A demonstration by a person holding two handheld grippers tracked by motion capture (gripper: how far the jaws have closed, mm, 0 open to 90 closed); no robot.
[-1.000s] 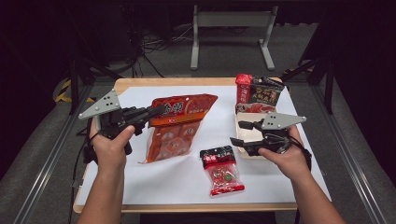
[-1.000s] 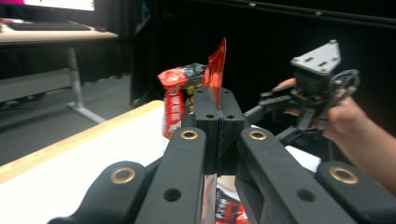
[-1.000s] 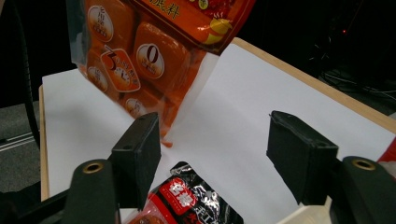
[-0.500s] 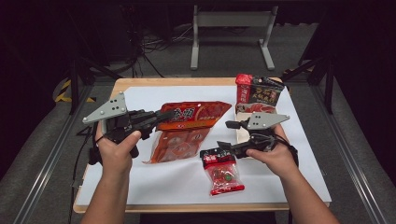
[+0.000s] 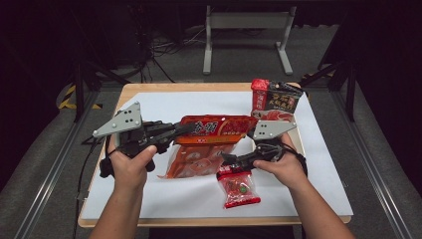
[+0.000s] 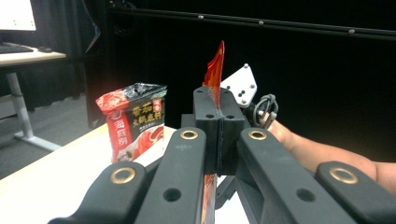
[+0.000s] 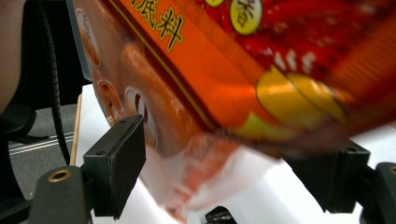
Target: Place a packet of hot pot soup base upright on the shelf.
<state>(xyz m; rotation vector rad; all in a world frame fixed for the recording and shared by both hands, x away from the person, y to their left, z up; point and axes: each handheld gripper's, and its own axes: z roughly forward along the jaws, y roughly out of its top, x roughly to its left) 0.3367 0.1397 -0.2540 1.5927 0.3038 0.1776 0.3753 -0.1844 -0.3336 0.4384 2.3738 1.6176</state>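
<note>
Now the right claw point(image 5: 230, 159) (jaws apart) has swung in under the orange pouch point(image 5: 214, 130), which the left claw point(image 5: 181, 130) clamps above the desk point(image 5: 318, 164); second grip probably next.

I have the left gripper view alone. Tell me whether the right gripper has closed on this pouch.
Observer: Not yet. The right gripper is open, with one jaw on either side of the lower part of the large orange pouch.
Operator: Name whatever lies nearest that gripper on the table.
Observer: A small red sachet lies flat on the white sheet, just on the person's side of the gripper's tips.
</note>
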